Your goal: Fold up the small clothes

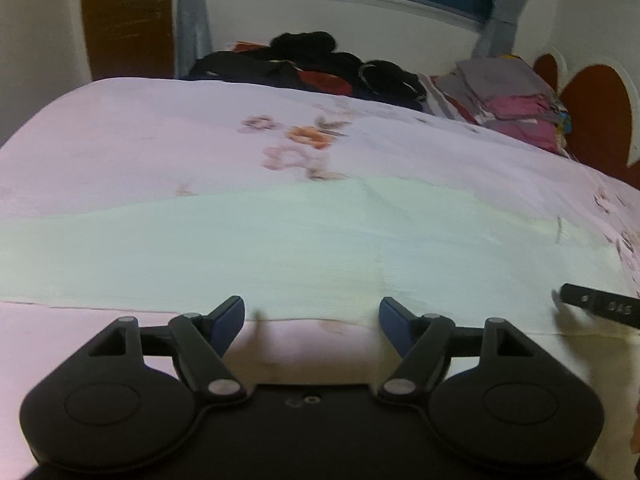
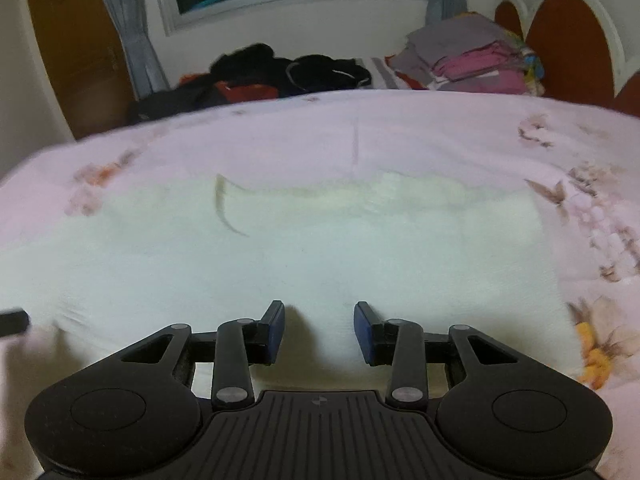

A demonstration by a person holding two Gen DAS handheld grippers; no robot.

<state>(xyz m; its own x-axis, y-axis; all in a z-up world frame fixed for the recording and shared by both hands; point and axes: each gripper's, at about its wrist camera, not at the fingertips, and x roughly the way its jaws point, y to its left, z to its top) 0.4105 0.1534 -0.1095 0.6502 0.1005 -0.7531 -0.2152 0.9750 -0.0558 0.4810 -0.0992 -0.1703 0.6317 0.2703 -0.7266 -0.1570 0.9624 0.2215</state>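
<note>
A pale cream garment (image 1: 304,248) lies flat across the pink floral bed sheet (image 1: 160,128). It also shows in the right wrist view (image 2: 320,248). My left gripper (image 1: 312,312) is open and empty, just at the garment's near edge. My right gripper (image 2: 319,320) is open and empty, over the garment's near part. The tip of the right gripper (image 1: 596,304) shows at the right of the left wrist view. The left gripper's tip (image 2: 14,322) shows at the left edge of the right wrist view.
A heap of dark unfolded clothes (image 2: 280,72) lies at the far side of the bed. A stack of folded grey and pink clothes (image 2: 472,60) sits at the far right by the headboard (image 2: 568,48). A window and curtains are behind.
</note>
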